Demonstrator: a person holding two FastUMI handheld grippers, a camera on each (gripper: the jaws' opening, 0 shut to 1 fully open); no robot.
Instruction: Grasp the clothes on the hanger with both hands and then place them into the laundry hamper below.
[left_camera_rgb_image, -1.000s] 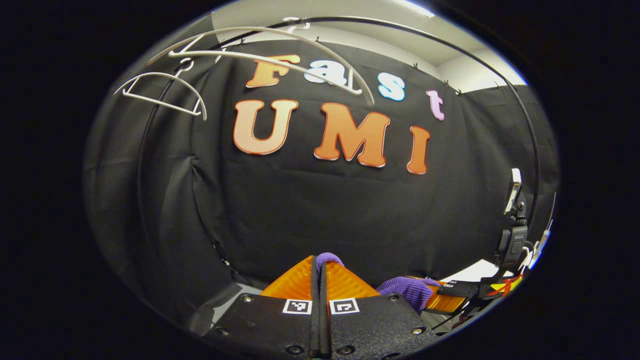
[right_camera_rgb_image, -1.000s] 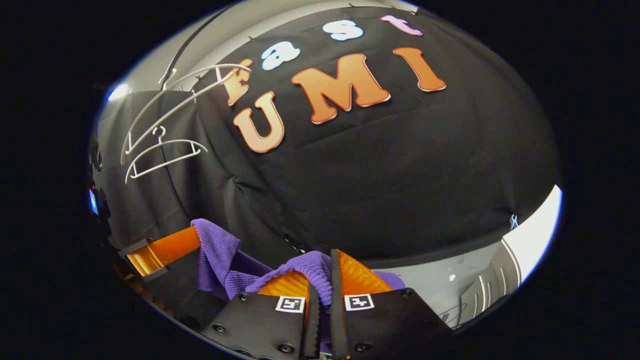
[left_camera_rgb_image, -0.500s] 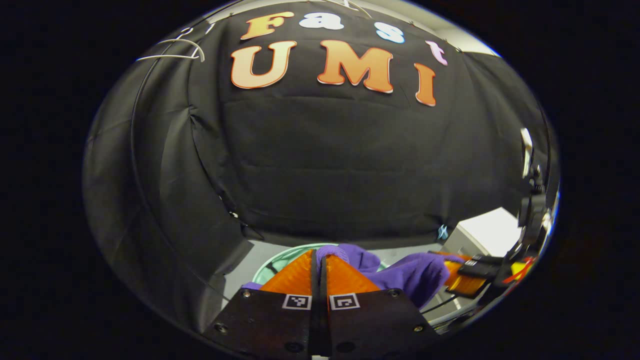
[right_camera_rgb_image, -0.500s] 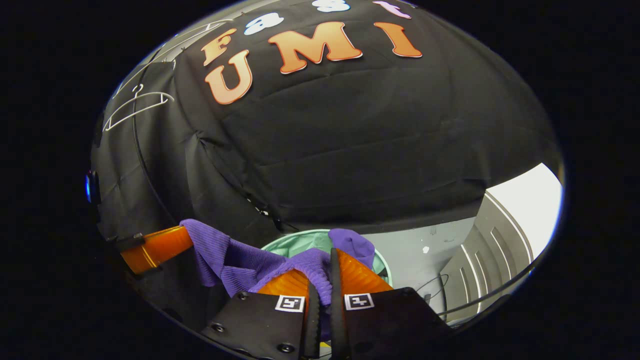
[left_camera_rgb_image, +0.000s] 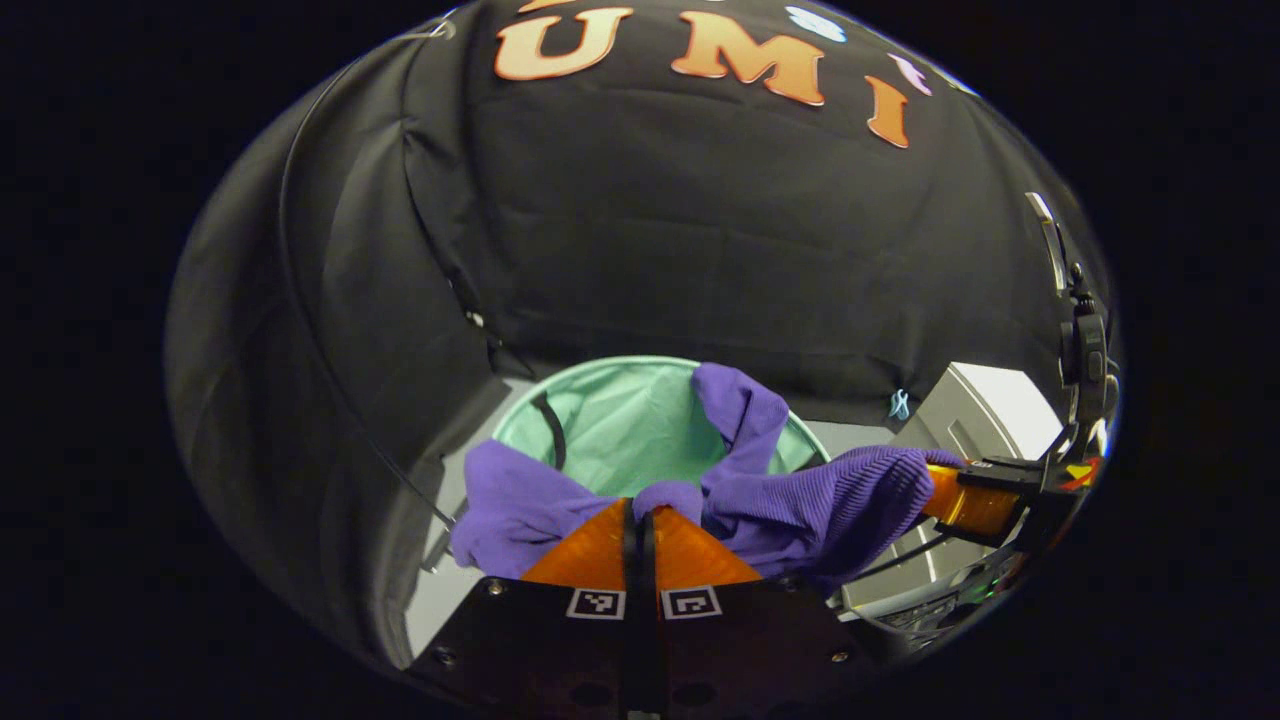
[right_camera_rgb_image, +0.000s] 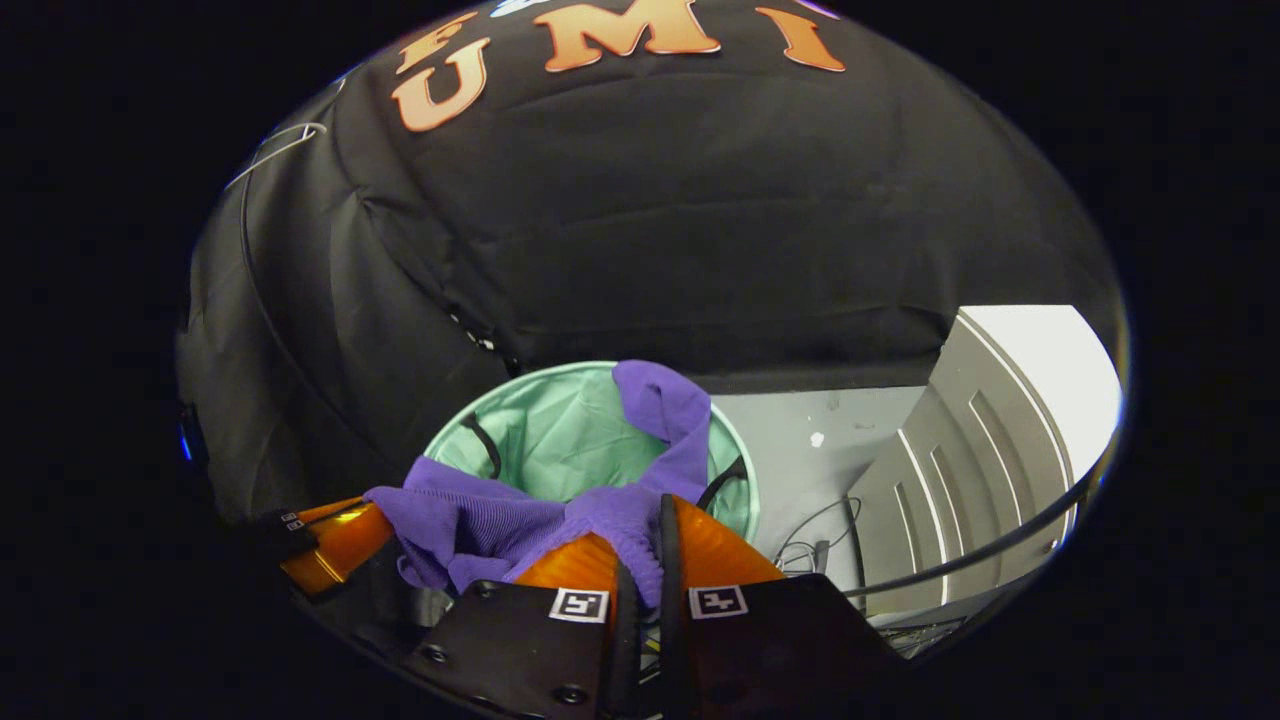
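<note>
A purple knit garment (left_camera_rgb_image: 800, 500) hangs stretched between both grippers, right above a round mint-green laundry hamper (left_camera_rgb_image: 620, 415). My left gripper (left_camera_rgb_image: 640, 512) is shut on a fold of the cloth. The right gripper (left_camera_rgb_image: 965, 500) shows far right in the left gripper view, holding the other end. In the right gripper view my right gripper (right_camera_rgb_image: 645, 525) is shut on the purple garment (right_camera_rgb_image: 480, 520), and a sleeve droops toward the hamper (right_camera_rgb_image: 560, 430). The left gripper (right_camera_rgb_image: 330, 535) appears at lower left there.
The black cloth wall (left_camera_rgb_image: 700, 250) rises just behind the hamper. A grey ribbed cabinet (right_camera_rgb_image: 980, 440) stands to the right, with cables on the grey floor (right_camera_rgb_image: 810, 450) beside it. A white hanger (right_camera_rgb_image: 275, 150) shows at the upper left.
Both grippers have dropped with the garment and tilted downward. The hangers have slid out of the top of the views and the hamper has come fully into sight beneath the cloth.
</note>
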